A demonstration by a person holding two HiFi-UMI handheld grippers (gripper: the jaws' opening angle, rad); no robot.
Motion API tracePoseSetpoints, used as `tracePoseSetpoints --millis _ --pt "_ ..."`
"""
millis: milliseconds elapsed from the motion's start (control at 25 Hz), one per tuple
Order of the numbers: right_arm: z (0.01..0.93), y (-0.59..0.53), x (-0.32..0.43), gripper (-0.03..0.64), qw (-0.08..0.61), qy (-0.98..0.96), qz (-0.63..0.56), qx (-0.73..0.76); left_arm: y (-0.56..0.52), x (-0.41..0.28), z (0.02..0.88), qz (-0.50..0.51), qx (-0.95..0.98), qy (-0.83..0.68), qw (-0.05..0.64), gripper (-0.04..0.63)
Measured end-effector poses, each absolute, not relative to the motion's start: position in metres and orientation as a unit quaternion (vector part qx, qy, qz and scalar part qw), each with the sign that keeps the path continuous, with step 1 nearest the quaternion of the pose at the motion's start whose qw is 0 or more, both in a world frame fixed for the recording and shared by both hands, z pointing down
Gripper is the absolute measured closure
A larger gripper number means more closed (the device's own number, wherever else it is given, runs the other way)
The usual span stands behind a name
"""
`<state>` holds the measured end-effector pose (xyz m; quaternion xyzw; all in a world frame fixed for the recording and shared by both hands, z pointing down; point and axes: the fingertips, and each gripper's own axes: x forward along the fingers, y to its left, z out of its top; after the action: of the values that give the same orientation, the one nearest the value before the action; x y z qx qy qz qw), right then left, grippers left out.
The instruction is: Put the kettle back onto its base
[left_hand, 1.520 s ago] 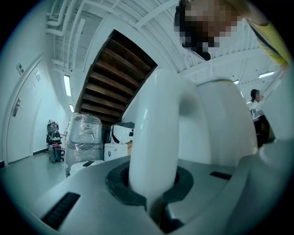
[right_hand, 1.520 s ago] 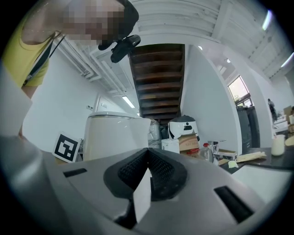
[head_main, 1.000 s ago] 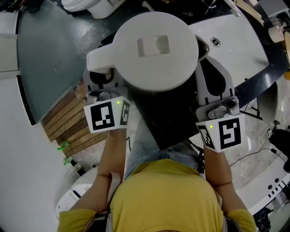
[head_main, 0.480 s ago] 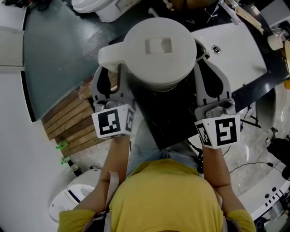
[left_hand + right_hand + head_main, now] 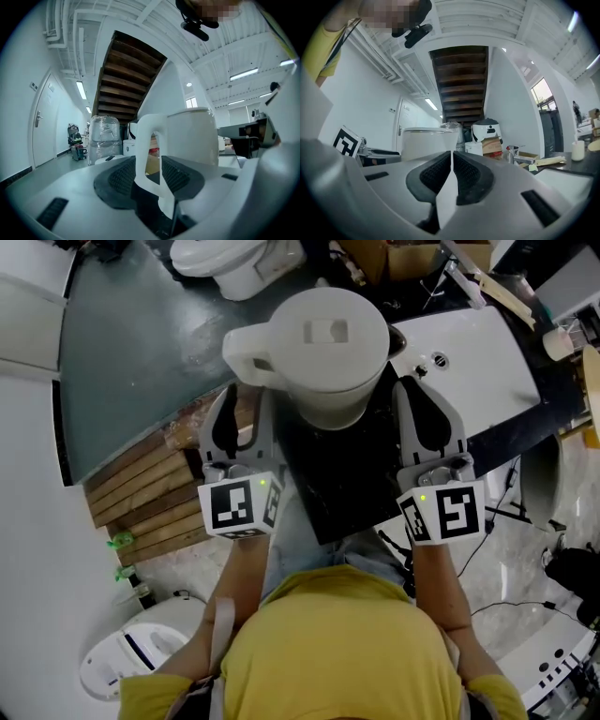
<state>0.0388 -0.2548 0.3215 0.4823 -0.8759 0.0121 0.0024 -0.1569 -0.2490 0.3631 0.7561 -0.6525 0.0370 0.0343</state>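
The white kettle (image 5: pixel 323 343) stands upright on the dark counter (image 5: pixel 347 484), with its lid on and its handle (image 5: pixel 248 354) pointing left. Nothing of its base shows under it. My left gripper (image 5: pixel 247 401) sits just short of the handle with its jaws spread wide. In the left gripper view the handle (image 5: pixel 149 154) stands in the gap of the left gripper (image 5: pixel 152 180), and the pads do not press on it. My right gripper (image 5: pixel 428 395) is beside the kettle's right side, apart from it. In its own view the right gripper (image 5: pixel 451 164) has its pads together, holding nothing, with the kettle (image 5: pixel 424 143) ahead to the left.
A white sink basin (image 5: pixel 497 371) with a tap (image 5: pixel 433 360) lies right of the kettle. Wooden slats (image 5: pixel 150 493) lie on the floor to the left. White appliances sit at the top (image 5: pixel 234 259) and bottom left (image 5: pixel 122 662). A wrapped water bottle (image 5: pixel 105 138) stands behind the kettle.
The left gripper's jaws have spread off the handle, and it has drawn back toward me. The right gripper has also backed away a little. The kettle has stayed put.
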Motion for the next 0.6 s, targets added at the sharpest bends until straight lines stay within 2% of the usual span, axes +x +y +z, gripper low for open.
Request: tracePoseSetpoints --millis 240,400,600 --pt "0.310 -0.229 0.039 0.600 -0.003 -0.883 0.012 0.469 -0.220 -0.138 0.341 0.033 0.765 -0.643 0.029 0.441" --pt "0.303 -0.208 0.041 0.600 -0.010 -0.887 0.018 0.461 -0.197 -0.127 0.325 0.031 0.769 -0.638 0.030 0.550" --pt "0.296 -0.185 0.042 0.601 -0.007 -0.894 0.016 0.447 -0.168 -0.105 0.316 0.036 0.779 -0.625 0.038 0.586"
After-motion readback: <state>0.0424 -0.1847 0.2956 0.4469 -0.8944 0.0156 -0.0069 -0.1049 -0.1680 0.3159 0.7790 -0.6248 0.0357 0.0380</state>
